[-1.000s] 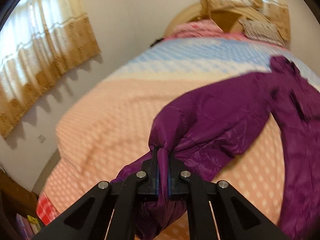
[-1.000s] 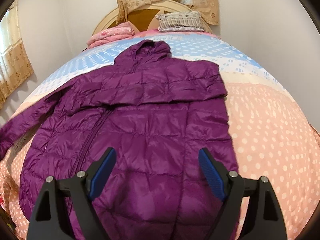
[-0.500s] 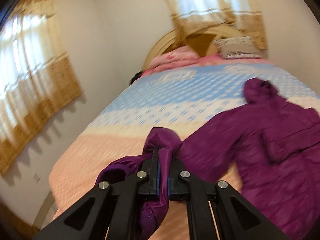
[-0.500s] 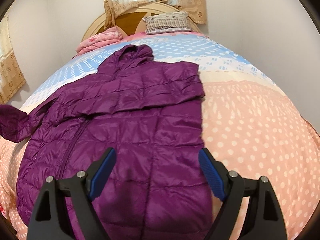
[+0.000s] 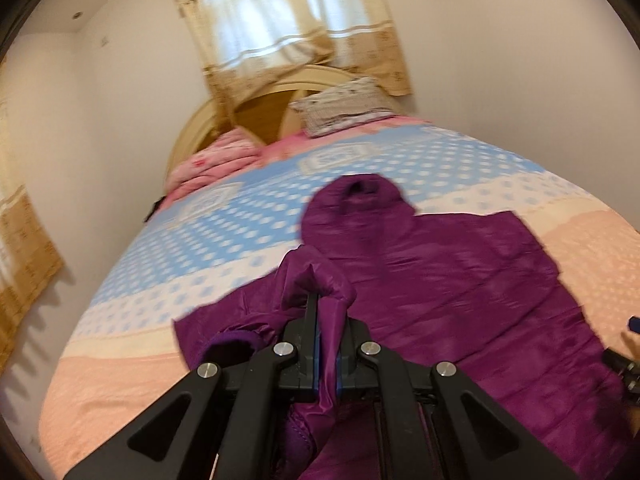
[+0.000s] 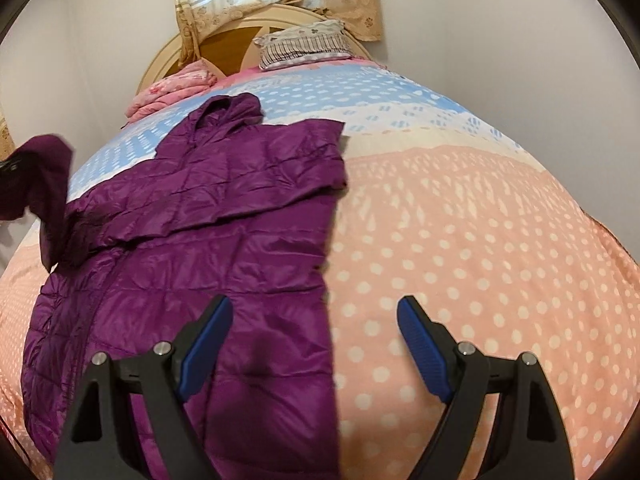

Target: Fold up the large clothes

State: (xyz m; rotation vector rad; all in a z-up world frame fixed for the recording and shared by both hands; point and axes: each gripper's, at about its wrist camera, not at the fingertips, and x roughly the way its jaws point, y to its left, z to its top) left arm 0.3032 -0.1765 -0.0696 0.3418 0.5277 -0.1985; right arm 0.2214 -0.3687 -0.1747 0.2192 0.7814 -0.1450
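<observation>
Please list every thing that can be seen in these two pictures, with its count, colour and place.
jacket: one, purple, spread on the bed, one sleeve already folded across the chest
sleeve: one, purple, lifted off the bed in the left claw
bed: one, cover pink with white dots, blue near the head
pillow: one, grey patterned, at the headboard
blanket: one, pink, folded beside the pillow
headboard: one, pale wood, against the wall
curtains: beige, over the window behind the bed
left claw: shut on the sleeve
right claw: open, above the jacket's edge
</observation>
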